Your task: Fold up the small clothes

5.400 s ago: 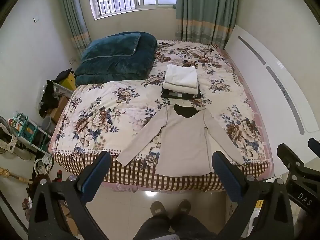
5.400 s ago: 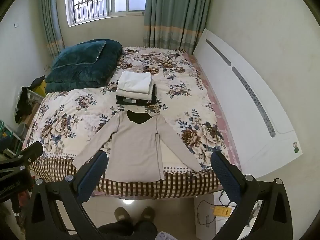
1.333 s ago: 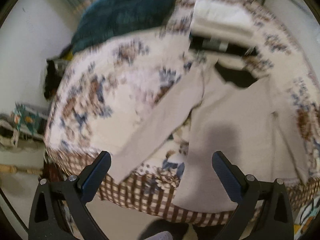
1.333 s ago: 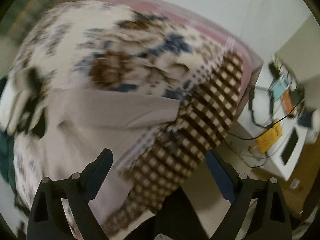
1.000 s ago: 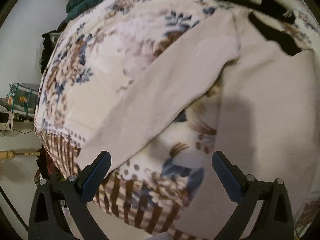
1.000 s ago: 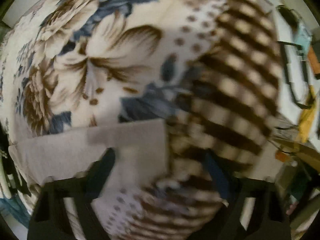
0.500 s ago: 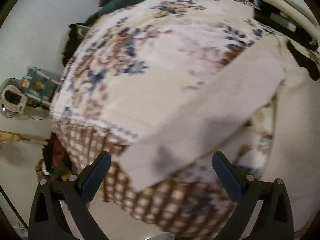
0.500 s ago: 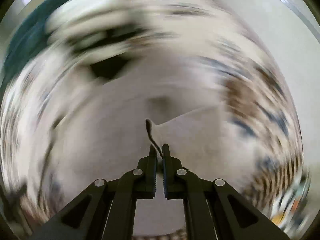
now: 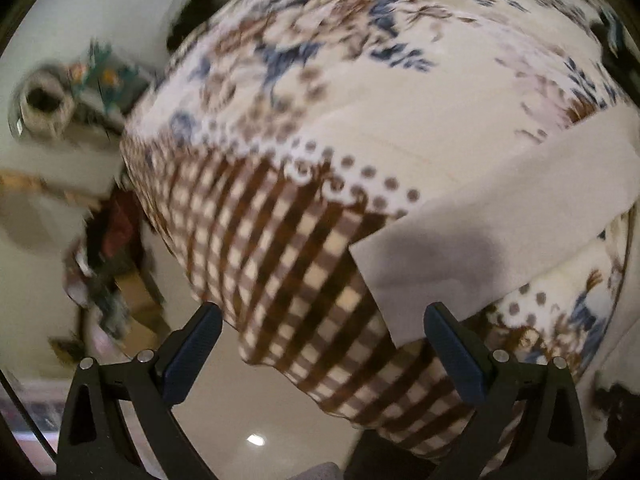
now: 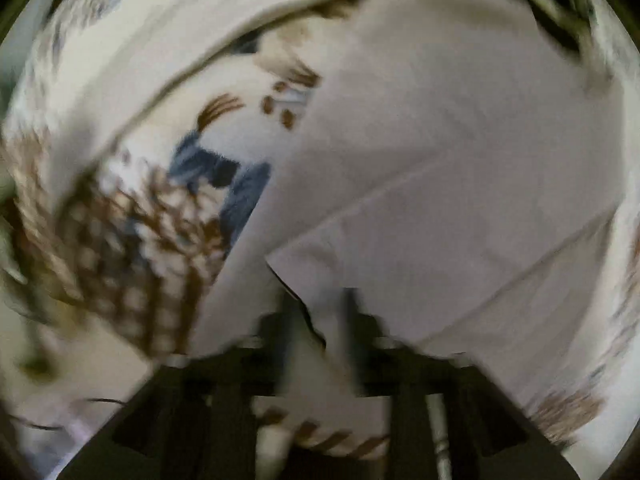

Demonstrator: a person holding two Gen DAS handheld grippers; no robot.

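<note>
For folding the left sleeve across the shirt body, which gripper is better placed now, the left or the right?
Left. The left gripper is open right at the left sleeve cuff. The right gripper appears shut on the right sleeve, though blurred.

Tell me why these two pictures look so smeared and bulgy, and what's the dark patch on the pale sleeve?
Left wrist view: the fisheye lens bulges the bedspread into a dome, edges are motion-smeared, and a soft shadow falls on the sleeve near the open left gripper. Right wrist view: heavier motion blur, with the right gripper and shirt both soft.
</note>
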